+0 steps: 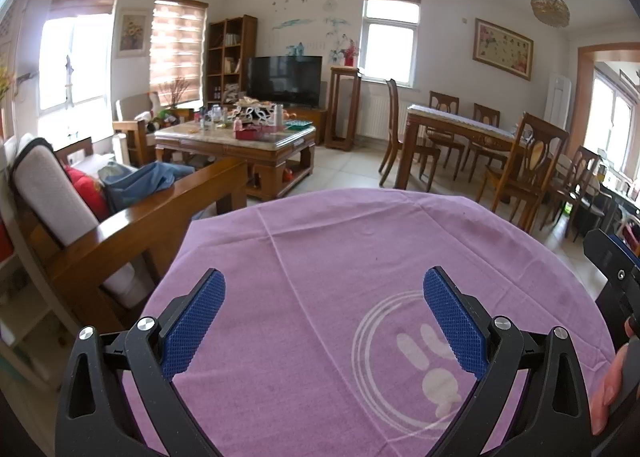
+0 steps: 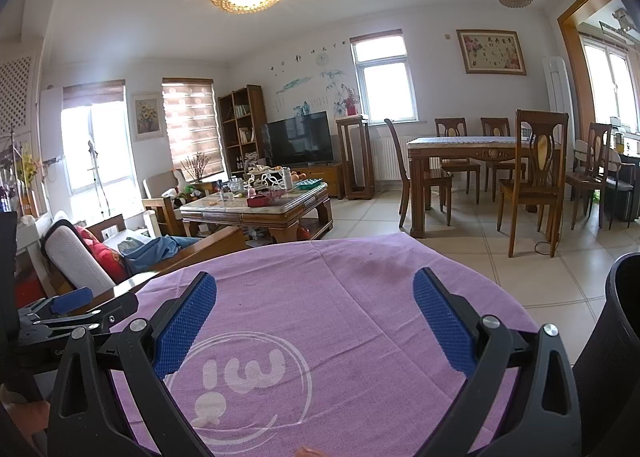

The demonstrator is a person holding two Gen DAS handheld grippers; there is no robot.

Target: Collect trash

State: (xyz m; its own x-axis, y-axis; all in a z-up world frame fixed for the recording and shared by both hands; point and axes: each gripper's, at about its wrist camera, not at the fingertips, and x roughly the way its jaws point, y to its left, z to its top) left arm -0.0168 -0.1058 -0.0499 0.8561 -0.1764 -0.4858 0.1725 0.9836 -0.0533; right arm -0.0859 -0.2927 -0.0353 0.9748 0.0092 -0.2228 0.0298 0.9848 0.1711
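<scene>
At three o'clock in the right wrist view, a dark bin (image 2: 618,321): round, open-topped, matte wall, standing just beside the counter (image 2: 360,257) at its edge, only partly in frame. No telling what lies inside.

Over the round counter, a purple cloth (image 1: 320,233): woven, soft, creased in straight fold lines, faintly stained toward twelve o'clock, printed with a white ringed logo (image 1: 424,365) at five o'clock in the left wrist view.

Above the cloth, the right tongs (image 2: 314,275) spread wide, released, gripping nothing; black hard plastic arms, silver round bolts, flat blue pads (image 2: 186,321) with a fine mesh-like grain. Likewise the left tongs (image 1: 324,273): spread apart, released, nothing between the same blue pads. Side by side over the counter, each catching the other at the frame's edge, with a person's fingers (image 1: 606,389) at four o'clock in the left wrist view.

Beyond the counter, at nine o'clock, a wooden sofa (image 1: 132,225) with glossy armrest, grey cushions, a red pillow and crumpled blue fabric. At twelve o'clock, a carved wooden coffee table (image 1: 240,145), stone-like top crowded with small items, and behind it a flat black television (image 1: 284,79). At two o'clock, a wooden dining table (image 1: 460,129) ringed with tall-backed chairs on pale floor tiles.
</scene>
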